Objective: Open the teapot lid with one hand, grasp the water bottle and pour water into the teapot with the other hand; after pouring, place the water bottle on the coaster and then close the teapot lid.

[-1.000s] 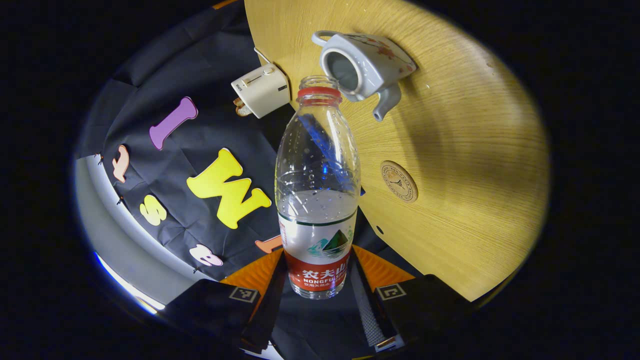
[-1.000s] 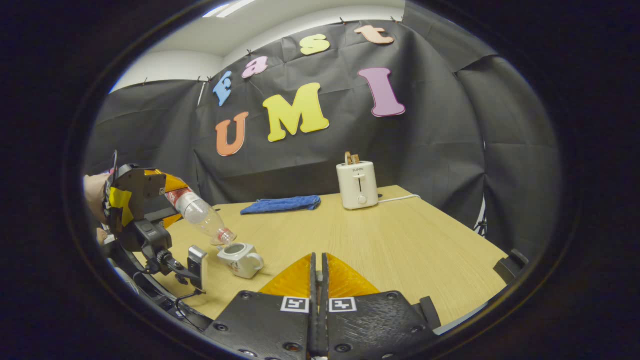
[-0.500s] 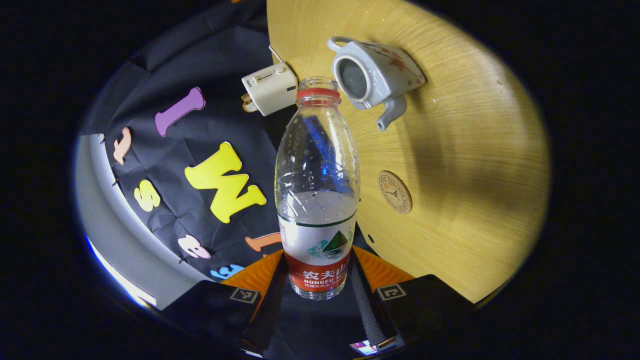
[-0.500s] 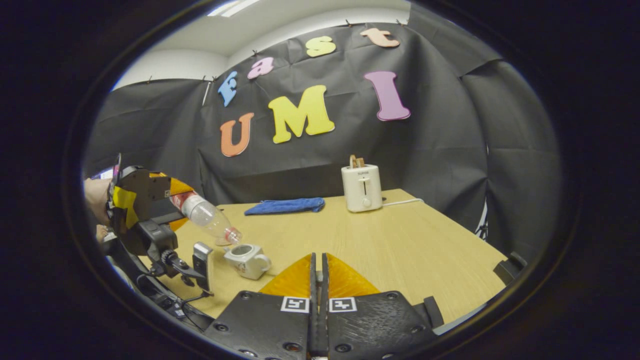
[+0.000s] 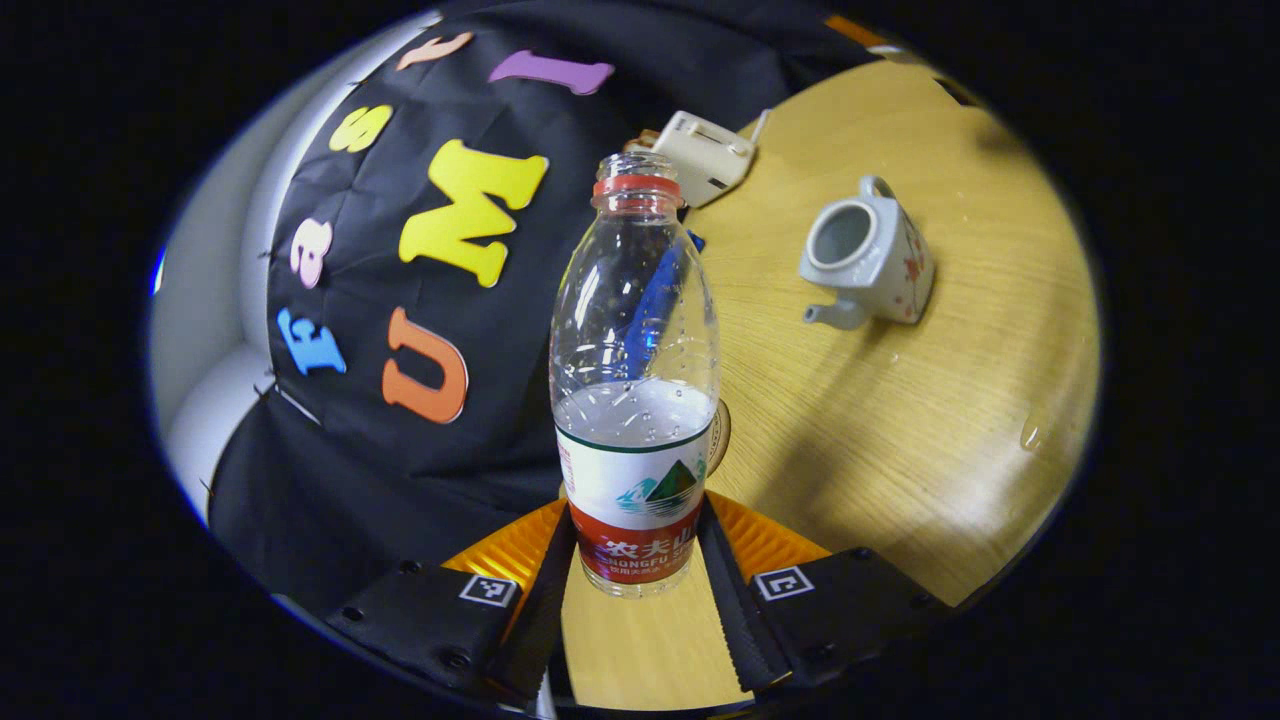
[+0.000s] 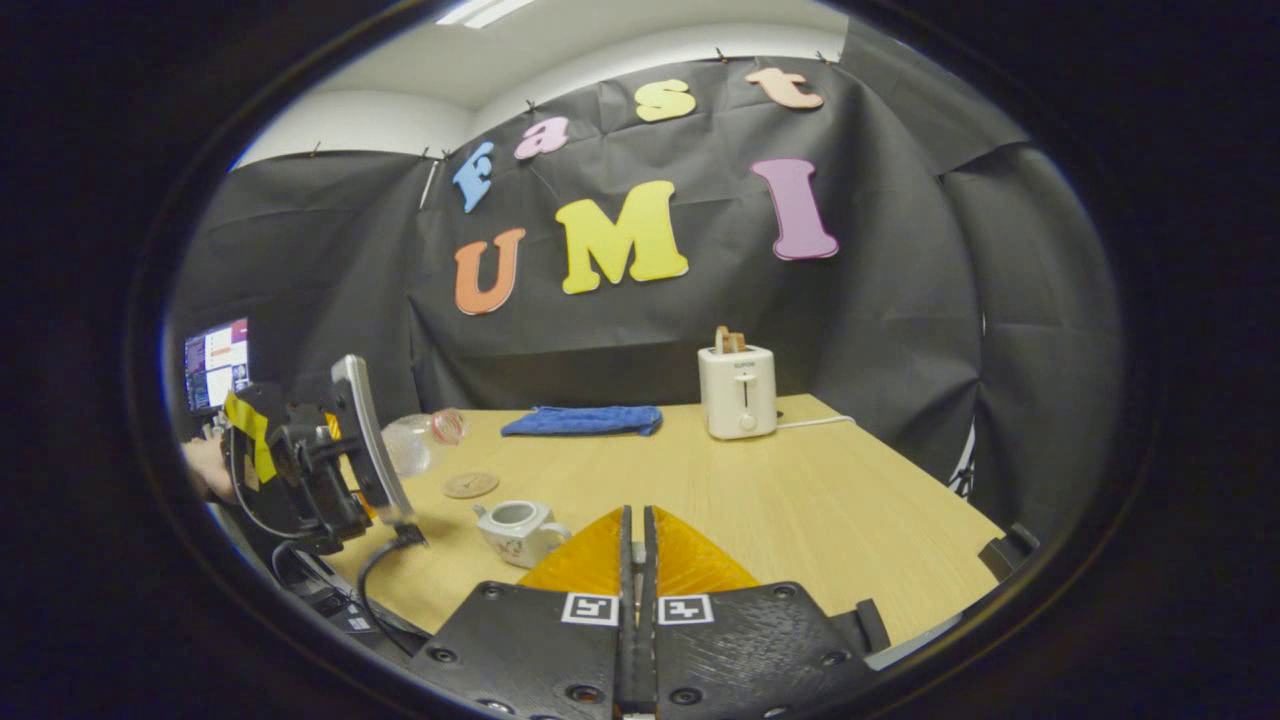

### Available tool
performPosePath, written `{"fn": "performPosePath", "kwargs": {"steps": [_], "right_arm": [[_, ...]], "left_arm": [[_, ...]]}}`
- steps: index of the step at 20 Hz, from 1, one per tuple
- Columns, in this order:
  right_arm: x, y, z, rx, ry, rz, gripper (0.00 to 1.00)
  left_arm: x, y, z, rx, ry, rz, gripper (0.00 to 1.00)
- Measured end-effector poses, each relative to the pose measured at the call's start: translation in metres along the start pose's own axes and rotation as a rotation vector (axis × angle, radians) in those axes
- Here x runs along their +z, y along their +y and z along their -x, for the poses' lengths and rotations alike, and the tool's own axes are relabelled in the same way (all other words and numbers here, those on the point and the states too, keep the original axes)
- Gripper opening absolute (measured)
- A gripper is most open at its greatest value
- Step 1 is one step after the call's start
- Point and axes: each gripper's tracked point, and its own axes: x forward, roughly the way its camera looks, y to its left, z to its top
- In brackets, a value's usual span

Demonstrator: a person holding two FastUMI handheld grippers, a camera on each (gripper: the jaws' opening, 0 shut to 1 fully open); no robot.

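Now the left gripper clamps the water bottle low on its label, neck pointing away from the fingers; the coaster lies just beyond. Best lower it upright and centred. The right gripper is closed, apparently empty; the teapot stands lidless beside it.

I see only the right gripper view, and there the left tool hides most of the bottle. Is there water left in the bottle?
Observer: Yes. In the left gripper view, the water in the water bottle stands just above the label.
Operator: Is the grip firm?
Observer: Both fingers of the left tool press on the bottle's lower label, one on each side.
Operator: Did any water spill?
Observer: A few drops lie on the table, on the near side of the teapot.
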Motion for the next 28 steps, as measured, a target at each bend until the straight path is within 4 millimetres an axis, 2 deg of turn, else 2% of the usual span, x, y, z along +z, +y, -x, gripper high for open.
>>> {"fn": "performPosePath", "kwargs": {"steps": [2,5,7,9,11,13,14,18,21,24,25,26,28], "right_arm": [[0.004,0.006,0.001,0.004,-0.005,0.005,0.00],[0.005,0.012,0.002,0.005,0.003,0.028,0.02],[0.007,0.013,0.003,0.003,0.001,0.038,0.02],[0.008,0.015,0.003,0.000,-0.002,0.043,0.02],[0.006,0.016,0.005,0.000,0.002,0.047,0.02],[0.005,0.015,0.005,-0.006,0.006,0.055,0.02],[0.004,0.013,0.006,-0.011,0.008,0.055,0.02],[-0.001,0.002,0.006,-0.035,0.018,0.046,0.02],[-0.002,-0.008,0.004,-0.059,0.018,0.047,0.00],[-0.007,-0.012,0.001,-0.067,0.029,0.045,0.02],[-0.009,-0.013,0.000,-0.066,0.033,0.044,0.02],[-0.011,-0.013,-0.001,-0.067,0.037,0.041,0.02],[-0.013,-0.013,-0.004,-0.065,0.043,0.039,0.00]], "left_arm": [[-0.002,0.009,0.006,0.016,-0.031,0.221,0.71],[-0.002,0.009,0.003,-0.022,-0.060,0.514,0.71],[0.001,0.009,0.002,-0.042,-0.094,0.655,0.71],[0.013,0.012,-0.002,-0.069,-0.164,0.761,0.71],[0.025,0.014,-0.014,-0.097,-0.219,0.812,0.72],[0.032,0.024,-0.044,-0.104,-0.232,0.834,0.72],[0.034,0.023,-0.057,-0.118,-0.236,0.857,0.71],[0.047,0.016,-0.086,-0.210,-0.276,0.966,0.73],[0.036,0.009,-0.111,-0.218,-0.238,0.979,0.73],[0.031,0.002,-0.121,-0.237,-0.210,0.987,0.74],[0.029,-0.001,-0.123,-0.241,-0.203,0.988,0.78],[0.028,-0.003,-0.125,-0.244,-0.195,0.987,0.74],[0.024,-0.005,-0.127,-0.246,-0.179,0.984,0.75]]}}
